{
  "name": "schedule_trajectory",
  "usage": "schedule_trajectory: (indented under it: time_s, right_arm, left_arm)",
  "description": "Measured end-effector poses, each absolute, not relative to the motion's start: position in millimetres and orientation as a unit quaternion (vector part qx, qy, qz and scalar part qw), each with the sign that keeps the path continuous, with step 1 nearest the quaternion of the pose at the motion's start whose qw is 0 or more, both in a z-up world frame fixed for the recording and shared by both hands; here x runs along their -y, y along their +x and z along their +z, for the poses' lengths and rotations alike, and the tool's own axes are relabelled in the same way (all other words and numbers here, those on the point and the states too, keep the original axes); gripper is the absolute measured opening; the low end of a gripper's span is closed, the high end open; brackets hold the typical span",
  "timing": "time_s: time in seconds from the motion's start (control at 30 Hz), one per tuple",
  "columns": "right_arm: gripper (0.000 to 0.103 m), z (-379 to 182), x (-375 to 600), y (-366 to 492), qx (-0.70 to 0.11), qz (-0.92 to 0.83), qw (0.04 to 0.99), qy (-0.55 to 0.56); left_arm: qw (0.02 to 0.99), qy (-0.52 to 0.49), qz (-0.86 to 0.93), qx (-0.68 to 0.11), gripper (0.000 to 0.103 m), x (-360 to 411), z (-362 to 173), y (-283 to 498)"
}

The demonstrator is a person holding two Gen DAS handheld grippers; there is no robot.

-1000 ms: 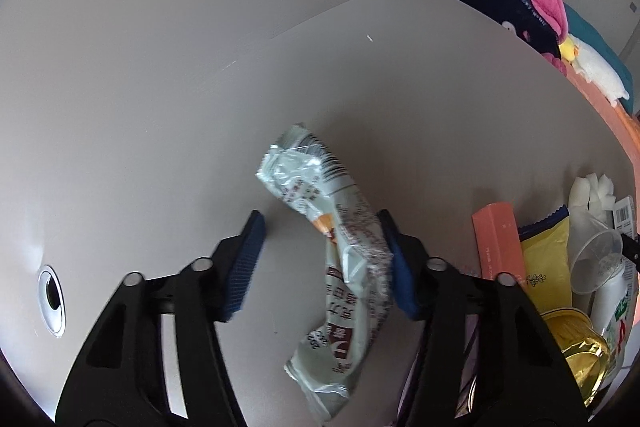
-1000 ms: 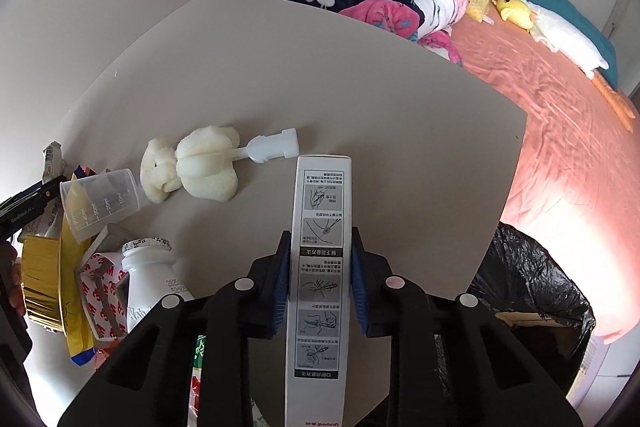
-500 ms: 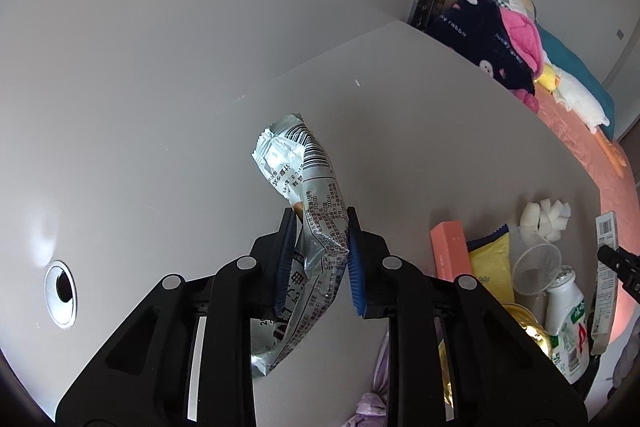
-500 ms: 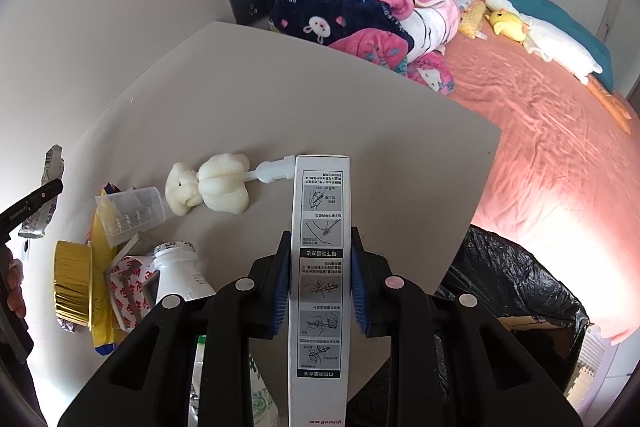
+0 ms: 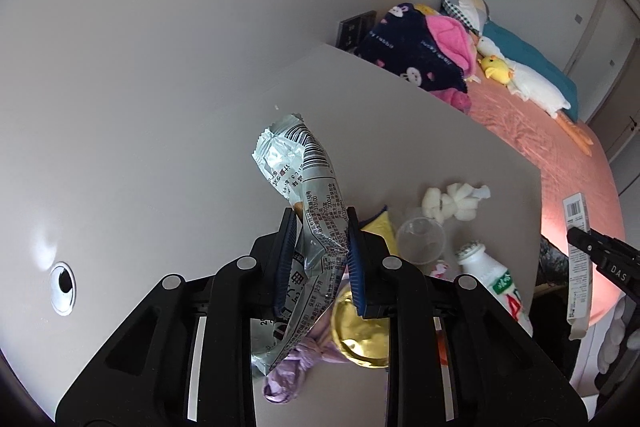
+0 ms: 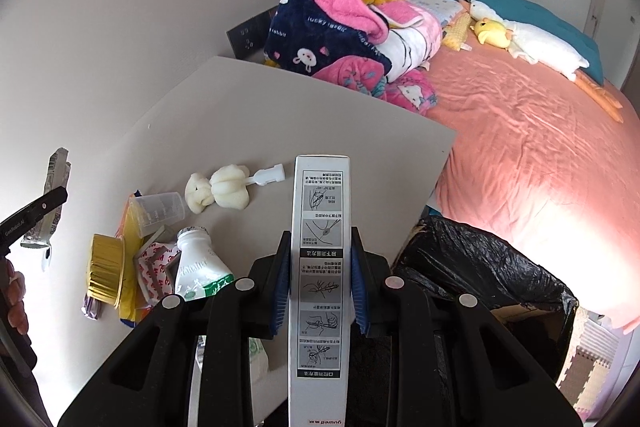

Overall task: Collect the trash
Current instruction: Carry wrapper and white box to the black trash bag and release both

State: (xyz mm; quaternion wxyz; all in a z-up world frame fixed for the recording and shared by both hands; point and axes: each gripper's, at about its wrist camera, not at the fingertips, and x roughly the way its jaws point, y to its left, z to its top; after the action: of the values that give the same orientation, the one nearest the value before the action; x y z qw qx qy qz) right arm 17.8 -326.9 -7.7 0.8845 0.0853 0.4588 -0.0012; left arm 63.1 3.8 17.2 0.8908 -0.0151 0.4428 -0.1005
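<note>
Listing two hand-held grippers, each clenched on one piece of trash. Left hand-held gripper (image 5: 320, 259): blue pads pinch one silver snack wrapper (image 5: 308, 211) at mid-length, held above the table (image 5: 400, 131); its lower end is cut off behind the gripper body, and its print is too distorted to read. Right hand-held gripper (image 6: 320, 279): clamped on one tall white carton (image 6: 320, 267) with pictured instructions, raised over the table edge; its base runs out of frame. One bin lined with a black bag (image 6: 480, 267) stands beside the table, partly hidden by the gripper. On the table: one white drink bottle (image 6: 198, 267), one clear measuring cup (image 6: 160, 209), one white sponge brush (image 6: 228, 187), one gold foil cup (image 6: 105, 269), one yellow packet (image 5: 380, 231) mostly covered, one purple wrapper (image 5: 292, 375) half hidden. One bed (image 6: 520, 131) lies beyond.
</note>
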Motion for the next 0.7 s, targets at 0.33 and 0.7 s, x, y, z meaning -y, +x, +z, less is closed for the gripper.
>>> schedule_trajectory:
  time_s: [0.33,0.7]
  right_arm:
    - [0.028,7,354,-22,-0.440,-0.015,0.892,0.103]
    - [0.028,15,391,-61,-0.430,-0.057,0.894,0.113]
  left_arm:
    - [0.880,-0.001,-0.189,-0.436,0.024,59,38,33]
    - [0.855,0.023,-0.270,-0.441,0.024,131,35,16]
